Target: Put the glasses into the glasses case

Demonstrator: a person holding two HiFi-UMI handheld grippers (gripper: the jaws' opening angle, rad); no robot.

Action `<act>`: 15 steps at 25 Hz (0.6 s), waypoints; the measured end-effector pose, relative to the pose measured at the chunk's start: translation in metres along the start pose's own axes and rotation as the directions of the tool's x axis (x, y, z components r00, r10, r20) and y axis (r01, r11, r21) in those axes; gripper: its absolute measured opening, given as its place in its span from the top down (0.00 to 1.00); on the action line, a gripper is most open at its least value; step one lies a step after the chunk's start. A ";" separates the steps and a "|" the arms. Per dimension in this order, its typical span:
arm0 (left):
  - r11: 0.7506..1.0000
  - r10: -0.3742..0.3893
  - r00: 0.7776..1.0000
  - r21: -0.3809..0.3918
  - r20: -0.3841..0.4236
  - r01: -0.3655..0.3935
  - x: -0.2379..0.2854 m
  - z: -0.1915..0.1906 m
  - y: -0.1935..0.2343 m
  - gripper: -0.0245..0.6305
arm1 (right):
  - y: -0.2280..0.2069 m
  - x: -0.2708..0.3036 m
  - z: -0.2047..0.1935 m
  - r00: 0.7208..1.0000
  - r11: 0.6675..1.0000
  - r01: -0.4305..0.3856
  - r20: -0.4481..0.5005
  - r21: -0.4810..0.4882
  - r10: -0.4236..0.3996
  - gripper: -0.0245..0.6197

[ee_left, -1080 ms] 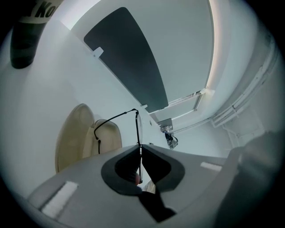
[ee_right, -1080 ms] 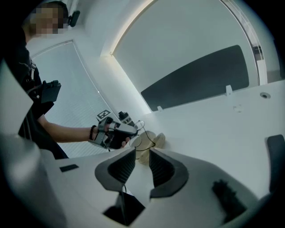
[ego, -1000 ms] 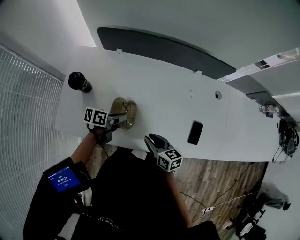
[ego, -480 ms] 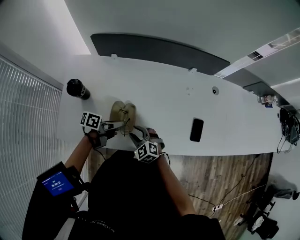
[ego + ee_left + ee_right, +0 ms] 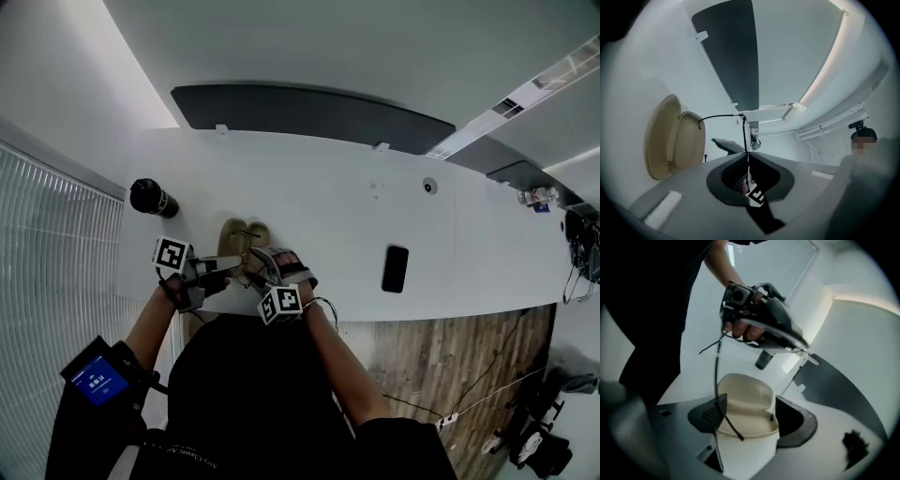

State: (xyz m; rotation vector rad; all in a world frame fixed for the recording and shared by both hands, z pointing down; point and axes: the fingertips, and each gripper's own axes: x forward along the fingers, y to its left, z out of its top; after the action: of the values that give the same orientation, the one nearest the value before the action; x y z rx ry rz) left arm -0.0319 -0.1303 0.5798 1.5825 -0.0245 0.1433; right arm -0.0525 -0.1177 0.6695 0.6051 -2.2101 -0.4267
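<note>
Two grippers, left (image 5: 234,264) level, right (image 5: 267,259) downtilted

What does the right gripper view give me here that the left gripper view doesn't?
Only right gripper view: right tongs, just opening, with the case in their gap, ungripped; the left hand; a black cup. Only left gripper view: left tongs shut on the glasses; a person far right. Both: the open case and the glasses' arm.
</note>
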 end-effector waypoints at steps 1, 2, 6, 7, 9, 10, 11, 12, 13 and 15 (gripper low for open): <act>1.000 0.011 1.000 -0.003 -0.015 -0.011 0.001 0.000 0.005 0.93 | -0.009 0.004 -0.003 0.999 1.000 0.030 -0.012 -0.005 -0.030 0.47; 1.000 0.022 0.999 -0.011 -0.029 -0.023 0.002 -0.001 0.009 0.93 | -0.018 0.005 -0.007 0.998 0.998 0.060 -0.021 -0.003 -0.060 0.47; 0.998 0.060 0.996 -0.019 -0.067 -0.061 0.007 -0.007 0.017 0.93 | -0.039 0.005 -0.013 0.996 0.997 0.079 -0.029 0.015 -0.079 0.47; 0.997 0.070 0.995 -0.023 -0.076 -0.071 0.009 -0.007 0.020 0.93 | -0.041 0.007 -0.015 0.997 0.997 0.068 -0.030 0.022 -0.068 0.47; 0.995 0.101 0.988 0.019 -0.114 -0.099 0.013 -0.005 0.032 0.93 | -0.043 0.011 -0.019 0.998 0.998 0.050 -0.034 0.033 -0.049 0.47; 0.993 0.112 0.984 0.047 -0.138 -0.106 0.015 -0.005 0.036 0.93 | -0.043 0.014 -0.020 0.998 0.998 0.045 -0.037 0.040 -0.043 0.47; 0.994 0.108 0.982 0.052 -0.158 -0.101 0.017 -0.007 0.036 0.93 | -0.043 0.017 -0.021 0.999 0.998 0.039 -0.037 0.050 -0.037 0.47; 0.996 0.089 0.981 0.032 -0.173 -0.084 0.020 -0.009 0.033 0.93 | -0.043 0.021 -0.021 0.999 0.998 0.030 -0.033 0.064 -0.028 0.47; 0.998 0.069 0.980 0.009 -0.185 -0.068 0.022 -0.011 0.029 0.93 | -0.043 0.025 -0.021 1.000 0.996 0.016 -0.023 0.084 -0.014 0.47; 0.995 0.100 0.969 0.047 -0.224 -0.091 0.019 -0.013 0.034 0.93 | -0.042 0.033 -0.019 1.000 0.991 -0.027 0.004 0.134 0.027 0.47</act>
State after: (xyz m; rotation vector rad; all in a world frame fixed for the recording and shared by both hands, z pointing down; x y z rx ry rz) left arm -0.0173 -0.1161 0.6159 1.5937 0.0805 0.4014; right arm -0.0454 -0.1724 0.6810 0.6456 -2.2597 -0.2660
